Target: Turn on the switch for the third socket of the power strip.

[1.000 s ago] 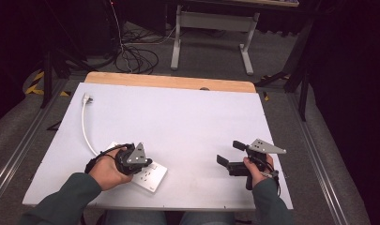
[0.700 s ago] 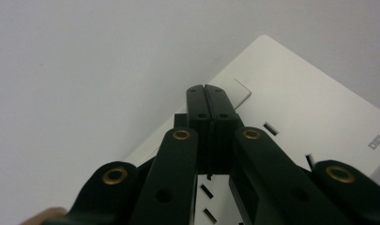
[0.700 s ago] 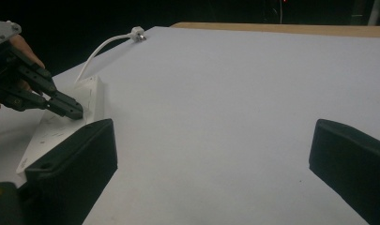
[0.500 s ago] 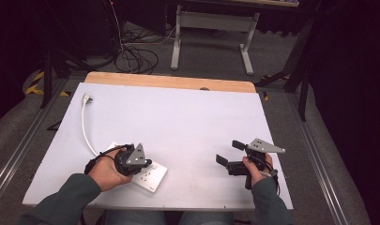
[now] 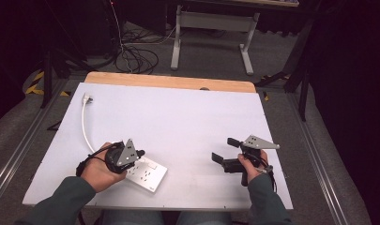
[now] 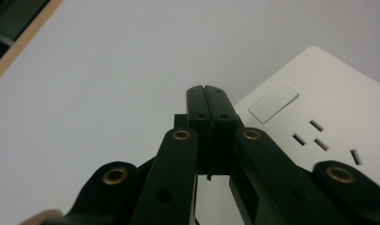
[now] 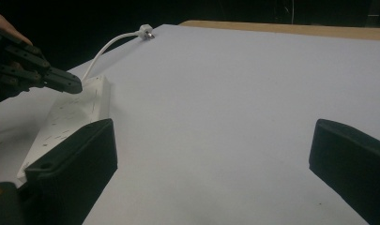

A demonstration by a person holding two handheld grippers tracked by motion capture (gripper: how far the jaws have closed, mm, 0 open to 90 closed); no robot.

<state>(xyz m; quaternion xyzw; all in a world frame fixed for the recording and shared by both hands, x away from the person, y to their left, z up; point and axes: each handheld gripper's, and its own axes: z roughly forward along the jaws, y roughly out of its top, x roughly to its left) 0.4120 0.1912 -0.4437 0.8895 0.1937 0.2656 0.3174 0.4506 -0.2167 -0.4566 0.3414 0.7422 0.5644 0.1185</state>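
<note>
On my screen the power strip point(image 5: 143, 173) is plain white with small dark socket slots and a pale grey-white switch, and its cable point(image 5: 86, 129) and plug point(image 5: 87, 99) are white too. The bench point(image 5: 187, 122) has a very light, almost lavender-white top with a strip of light brown wood along its far edge, and the floor point(image 5: 211, 65) beyond it is grey. I see that the left gripper point(image 6: 208, 96) and the right gripper point(image 5: 225, 150) are black, the left one with brass-coloured rivets, each carries a grey plate, and the sleeves point(image 5: 61, 204) are dark grey-green.
</note>
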